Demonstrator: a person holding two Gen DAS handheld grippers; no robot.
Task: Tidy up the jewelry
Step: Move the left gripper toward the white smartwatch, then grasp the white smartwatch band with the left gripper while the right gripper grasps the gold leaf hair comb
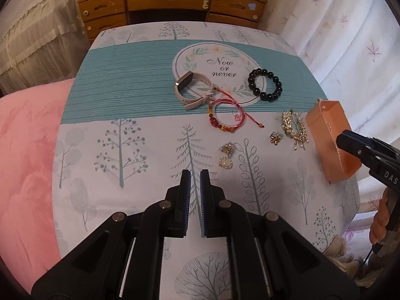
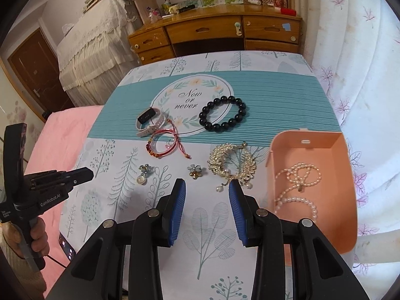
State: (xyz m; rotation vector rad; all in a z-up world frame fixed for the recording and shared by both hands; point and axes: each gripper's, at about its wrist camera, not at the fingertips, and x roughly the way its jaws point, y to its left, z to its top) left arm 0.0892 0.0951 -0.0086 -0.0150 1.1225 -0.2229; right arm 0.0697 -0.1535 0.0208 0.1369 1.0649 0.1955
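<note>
Jewelry lies on a tree-print cloth: a black bead bracelet (image 1: 265, 84) (image 2: 222, 116), a white smart band (image 1: 191, 90) (image 2: 149, 122), a red cord bracelet (image 1: 225, 116) (image 2: 162, 142), a gold leaf bracelet (image 1: 294, 128) (image 2: 232, 163), and two flower earrings (image 1: 227, 155) (image 2: 143, 173) (image 1: 275, 137) (image 2: 195, 171). An open peach box (image 1: 335, 150) (image 2: 332, 147) at the right holds a pearl necklace (image 2: 298, 187). My left gripper (image 1: 195, 175) is nearly shut and empty, just short of the pearl-drop earring. My right gripper (image 2: 207, 187) is open and empty, just short of the gold bracelet.
A pink blanket (image 1: 22, 150) lies left of the cloth. A wooden dresser (image 2: 220, 35) stands behind the table. White curtains (image 2: 362, 62) hang at the right. A phone (image 2: 66, 246) lies at the cloth's left edge.
</note>
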